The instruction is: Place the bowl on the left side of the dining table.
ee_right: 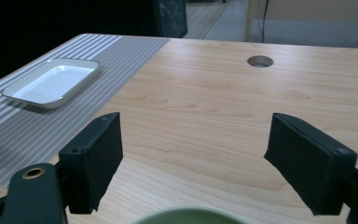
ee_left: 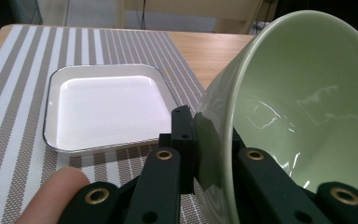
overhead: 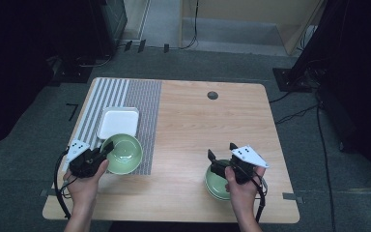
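from the high view, the left gripper sits at the near left of the table, its jaws clamped on the near rim of a pale green bowl. that bowl is over the near end of the striped placemat, just in front of a white square tray and overlapping the tray's near edge in the picture. the right gripper is at the near right, held above a stack of green bowls that peeks out beneath the hand; its jaws stand wide apart with nothing between them.

the left gripper view gives what the high view cannot: one black jaw lies against the outside wall of the green bowl and the other reaches inside, so the rim is pinched between them. the bowl is tipped on its side here, its mouth facing right. its glaze is smooth and glossy, plain pale green inside and out, with bright reflections in the hollow. the tray lies flat on the placemat beyond, white with a thin dark edge. a fingertip shows at the bottom left.

the right gripper view shows the two pads of the right gripper parted over bare wood, a sliver of green rim from the stack of green bowls at the bottom edge, and a round hole in the far tabletop.
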`<state>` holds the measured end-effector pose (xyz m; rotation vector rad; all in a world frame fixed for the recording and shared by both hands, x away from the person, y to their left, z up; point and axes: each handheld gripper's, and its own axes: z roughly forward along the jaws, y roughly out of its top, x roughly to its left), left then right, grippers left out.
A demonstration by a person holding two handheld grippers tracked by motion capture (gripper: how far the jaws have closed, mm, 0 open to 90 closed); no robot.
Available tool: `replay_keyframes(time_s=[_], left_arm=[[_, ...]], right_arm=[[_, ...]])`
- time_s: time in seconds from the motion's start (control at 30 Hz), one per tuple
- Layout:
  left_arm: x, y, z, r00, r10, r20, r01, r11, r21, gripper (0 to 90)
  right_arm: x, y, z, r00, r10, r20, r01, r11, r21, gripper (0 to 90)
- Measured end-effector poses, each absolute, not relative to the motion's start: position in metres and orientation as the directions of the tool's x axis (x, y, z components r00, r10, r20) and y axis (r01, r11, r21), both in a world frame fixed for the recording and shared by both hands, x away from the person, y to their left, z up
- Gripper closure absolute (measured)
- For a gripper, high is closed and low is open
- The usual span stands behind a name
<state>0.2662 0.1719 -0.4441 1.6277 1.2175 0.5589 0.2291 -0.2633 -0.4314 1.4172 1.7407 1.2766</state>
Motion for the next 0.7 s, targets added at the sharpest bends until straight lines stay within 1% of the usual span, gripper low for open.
replay_keyframes(time_s=[0.23,0.53,0.7], left_arm=[[0.269,0.179,-0.447,0.375,0.906,-0.198,0.452,0.008,0.892,83.6],[0.272,0.185,-0.446,0.358,0.905,-0.230,0.460,0.043,0.887,83.7],[0.274,0.191,-0.444,0.341,0.909,-0.239,0.462,0.060,0.885,83.6]], right_arm=[[0.231,-0.278,-0.433,-0.251,0.956,0.154,0.428,-0.033,0.903,17.8],[0.230,-0.291,-0.430,-0.245,0.953,0.178,0.451,-0.050,0.891,17.9],[0.228,-0.299,-0.433,-0.249,0.955,0.163,0.459,-0.032,0.888,17.9]])
